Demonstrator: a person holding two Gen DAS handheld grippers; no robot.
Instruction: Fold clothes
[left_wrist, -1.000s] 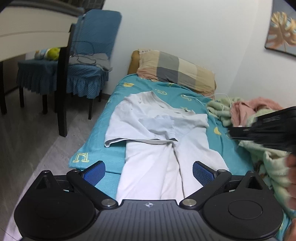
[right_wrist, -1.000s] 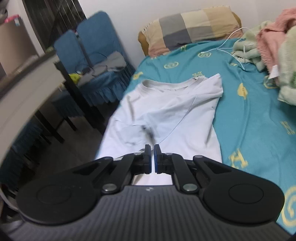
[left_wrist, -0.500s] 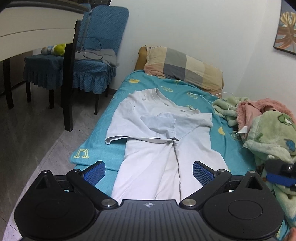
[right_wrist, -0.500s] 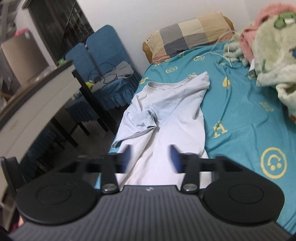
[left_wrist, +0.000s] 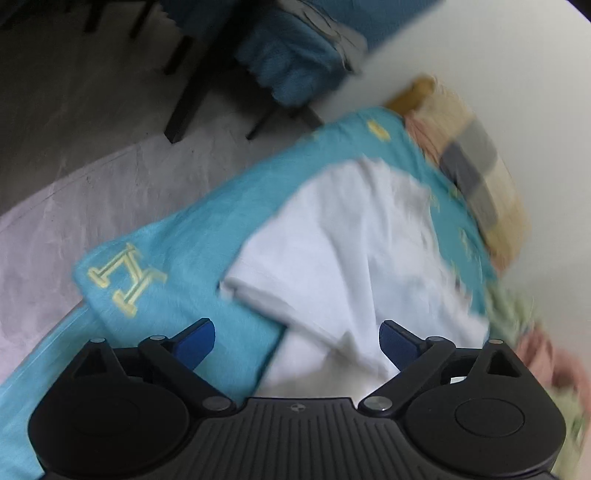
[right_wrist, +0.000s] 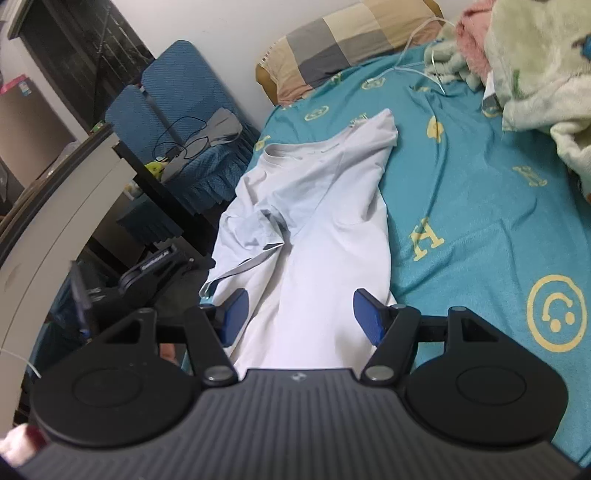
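Note:
A pale grey-white T-shirt (right_wrist: 325, 206) lies lengthwise on the teal bed sheet (right_wrist: 480, 206), its left sleeve folded in over the chest. In the blurred, tilted left wrist view the same T-shirt (left_wrist: 351, 251) fills the middle. My left gripper (left_wrist: 297, 338) is open above the shirt's left sleeve edge and the sheet, holding nothing. My right gripper (right_wrist: 299, 312) is open over the shirt's lower body, nothing between its fingers. The left gripper's black body (right_wrist: 155, 266) shows at the bed's left side in the right wrist view.
A checked pillow (right_wrist: 347, 48) lies at the bed's head. Green and pink blankets (right_wrist: 532, 66) are heaped at the right with a white cable (right_wrist: 413, 66). Blue-covered chairs (right_wrist: 184, 110) and a white table (right_wrist: 55, 206) stand left of the bed over grey floor (left_wrist: 92, 155).
My right gripper let go of the folded-in sleeve, opened and drew back toward the shirt's lower body. My left gripper has swung down and tilted toward the shirt's left sleeve edge.

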